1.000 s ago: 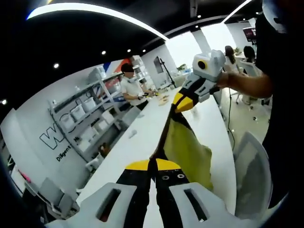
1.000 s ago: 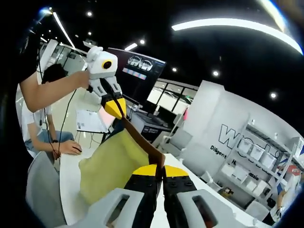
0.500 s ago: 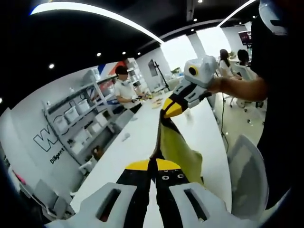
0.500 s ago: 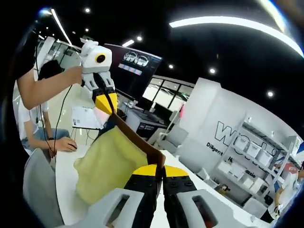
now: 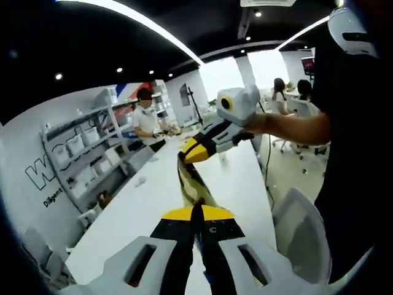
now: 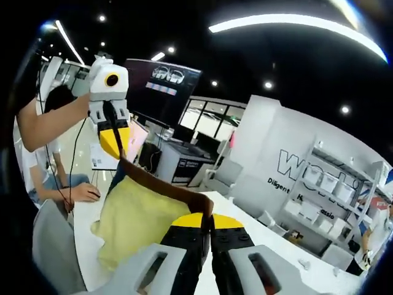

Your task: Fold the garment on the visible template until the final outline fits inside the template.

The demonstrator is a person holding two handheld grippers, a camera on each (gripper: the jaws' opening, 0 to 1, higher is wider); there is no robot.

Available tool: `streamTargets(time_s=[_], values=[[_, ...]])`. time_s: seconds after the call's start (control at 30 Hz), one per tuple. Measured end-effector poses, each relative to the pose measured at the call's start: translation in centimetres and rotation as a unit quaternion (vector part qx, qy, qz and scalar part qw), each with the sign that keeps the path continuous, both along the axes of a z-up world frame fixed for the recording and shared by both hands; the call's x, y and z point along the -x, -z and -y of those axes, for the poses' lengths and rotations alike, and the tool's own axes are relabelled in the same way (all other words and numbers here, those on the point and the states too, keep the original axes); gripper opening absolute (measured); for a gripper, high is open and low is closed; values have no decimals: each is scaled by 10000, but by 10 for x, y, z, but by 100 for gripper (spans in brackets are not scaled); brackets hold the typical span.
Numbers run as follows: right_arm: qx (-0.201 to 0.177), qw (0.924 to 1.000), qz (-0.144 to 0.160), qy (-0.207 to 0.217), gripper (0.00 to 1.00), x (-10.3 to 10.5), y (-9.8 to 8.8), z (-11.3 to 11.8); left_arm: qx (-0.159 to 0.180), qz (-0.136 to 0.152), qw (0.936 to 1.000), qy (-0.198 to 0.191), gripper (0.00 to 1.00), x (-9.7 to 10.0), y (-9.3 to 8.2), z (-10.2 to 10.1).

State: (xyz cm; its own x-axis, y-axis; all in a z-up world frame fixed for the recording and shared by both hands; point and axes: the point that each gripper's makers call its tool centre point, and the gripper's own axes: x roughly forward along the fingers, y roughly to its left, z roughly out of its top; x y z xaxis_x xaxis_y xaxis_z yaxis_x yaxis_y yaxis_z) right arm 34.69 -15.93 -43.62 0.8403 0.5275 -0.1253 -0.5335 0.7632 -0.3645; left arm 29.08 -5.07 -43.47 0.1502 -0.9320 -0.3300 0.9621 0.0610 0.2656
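Both tongs (image 5: 197,212) (image 6: 207,221) still clamped on yellow garment (image 6: 135,218), now stretched tauter, lifted off white table (image 5: 147,203)

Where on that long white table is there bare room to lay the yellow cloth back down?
The white table is bare left of the hanging yellow cloth, toward the shelves. It gets crowded at the far end, where a person works.

Black jaws tipped yellow on left gripper (image 5: 197,211) and right gripper (image 6: 207,219); white housings; dark top (image 5: 350,123) worn.
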Motion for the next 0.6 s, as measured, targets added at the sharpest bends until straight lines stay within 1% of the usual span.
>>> streamTargets(time_s=[0.07,0.2,0.3,0.37,0.6], values=[[-74,10000,-36,-18,0,-1,3,0,11,-66,10000,57,3,3,4,5],[-28,9999,-117,-26,0,-2,9,-1,-37,-242,9994,241,3,13,16,19],[-50,9999,-150,-41,0,-2,12,-2,-51,-352,9983,470,3,26,23,31],[-116,9998,-164,-84,0,-1,12,-3,-33,-426,9970,652,3,35,26,40],[-420,9986,-222,-212,0,2,13,-6,-34,-530,9938,973,3,49,34,63]])
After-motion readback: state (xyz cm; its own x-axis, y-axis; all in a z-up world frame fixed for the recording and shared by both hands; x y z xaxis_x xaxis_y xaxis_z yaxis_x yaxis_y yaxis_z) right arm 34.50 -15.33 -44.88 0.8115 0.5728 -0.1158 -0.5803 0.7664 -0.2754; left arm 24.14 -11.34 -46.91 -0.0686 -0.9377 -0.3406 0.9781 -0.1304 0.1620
